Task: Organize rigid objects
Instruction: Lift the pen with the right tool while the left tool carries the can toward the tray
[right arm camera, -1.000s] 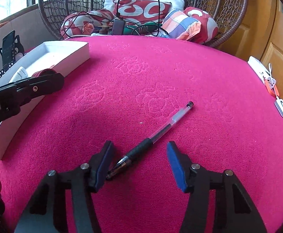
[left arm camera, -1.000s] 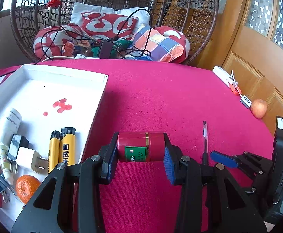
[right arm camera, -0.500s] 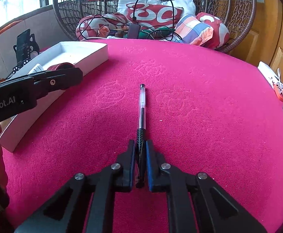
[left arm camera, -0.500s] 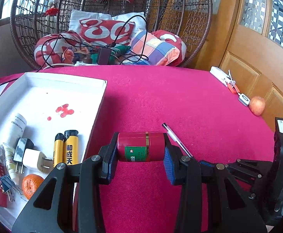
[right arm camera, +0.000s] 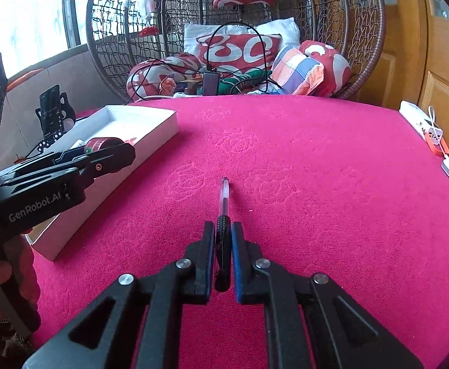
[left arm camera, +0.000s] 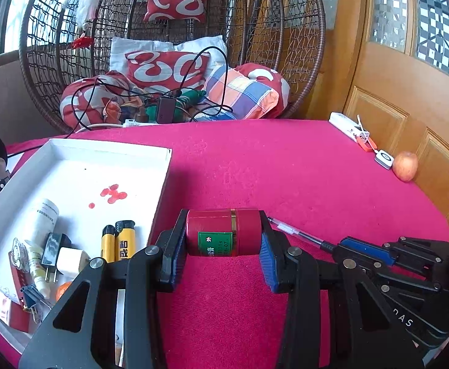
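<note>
Red tin clamped in left tool beside white tray; right tool pinches pen.

You've got two grippers, left and right, in play. One red canister, one pen, one white tray. Inside it: two yellow lighters, one orange, one charger plug. One apple sits on your worktop.

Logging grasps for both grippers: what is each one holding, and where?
Left gripper clamps the red tin by its two ends; right gripper pinches the pen at its black grip.
</note>
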